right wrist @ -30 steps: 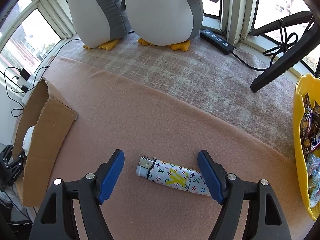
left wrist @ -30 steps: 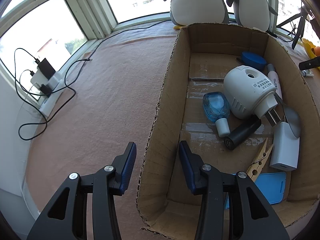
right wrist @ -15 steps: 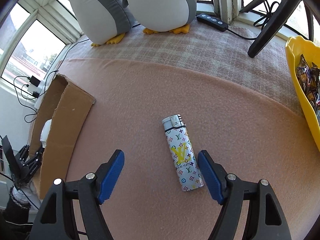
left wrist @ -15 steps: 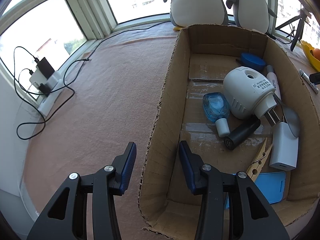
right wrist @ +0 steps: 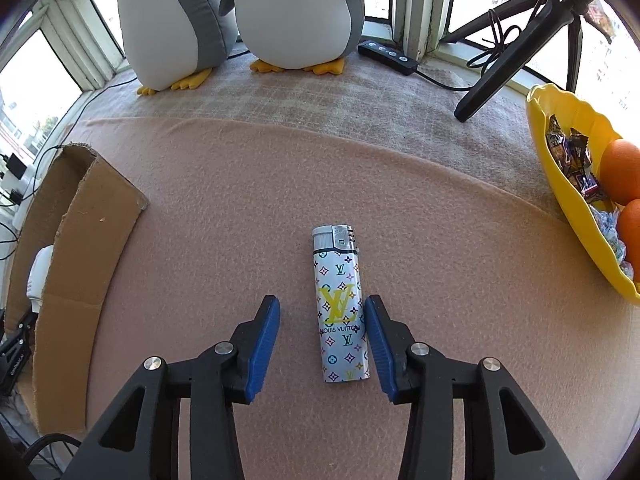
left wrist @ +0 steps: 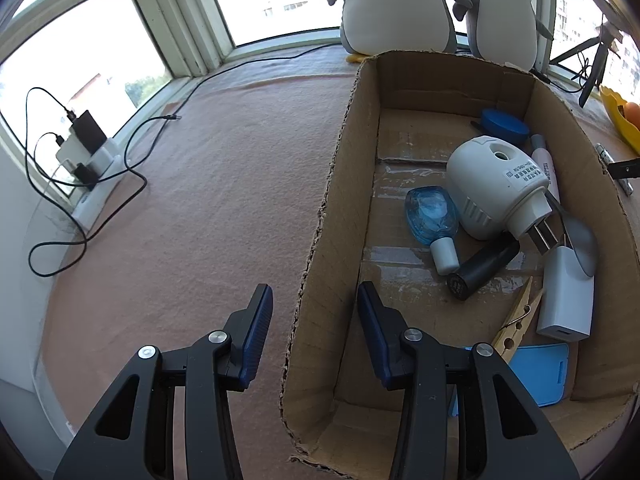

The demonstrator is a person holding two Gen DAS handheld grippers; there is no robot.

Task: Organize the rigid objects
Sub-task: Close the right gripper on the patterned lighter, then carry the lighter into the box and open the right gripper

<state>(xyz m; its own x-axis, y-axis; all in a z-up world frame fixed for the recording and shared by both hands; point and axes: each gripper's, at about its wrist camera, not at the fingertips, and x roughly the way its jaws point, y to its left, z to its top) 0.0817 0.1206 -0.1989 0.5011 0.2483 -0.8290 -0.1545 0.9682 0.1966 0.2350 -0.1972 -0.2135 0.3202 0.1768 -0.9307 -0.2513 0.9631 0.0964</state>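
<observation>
**Tongs closing on the lighter while the box waits**

Closest to me, low in the right wrist view, the right tongs [right wrist: 321,302] are pointing steeply down at the blanket-covered bench [right wrist: 240,184]. Their jaws have just been closing around the patterned lighter [right wrist: 340,304], but they are not clamping it yet. The right pad is sitting right at the lighter's edge, while a strip of blanket is still showing between the left pad and the case. The lighter is lying flat with its long side running up the frame and its metal cap pointing away. That puts its narrow width across the jaws, which I judge is why the tongs are lined up this way.

Low in the left wrist view, the left tongs [left wrist: 314,292] are standing apart, one blue pad on each side of the near wall of the cardboard box [left wrist: 340,200]. Neither pad is pressing on it that I can see. Held like that, they are probably keeping the box in place, or marking it, for the lighter's arrival.

Further up that frame, the box is already holding the sorted hard items. There are a clothespin [left wrist: 518,316], a white charger [left wrist: 564,296], a black tube [left wrist: 480,270], a blue bottle [left wrist: 430,212], a white plug-in device [left wrist: 488,184] and a blue lid [left wrist: 504,124].

In the right wrist view the box is at the left edge, well apart from the lighter. A yellow bowl [right wrist: 576,232] of sweets and oranges is sitting at the right edge. Farthest off, two plush penguins [right wrist: 296,12] are standing against the windows.
</observation>
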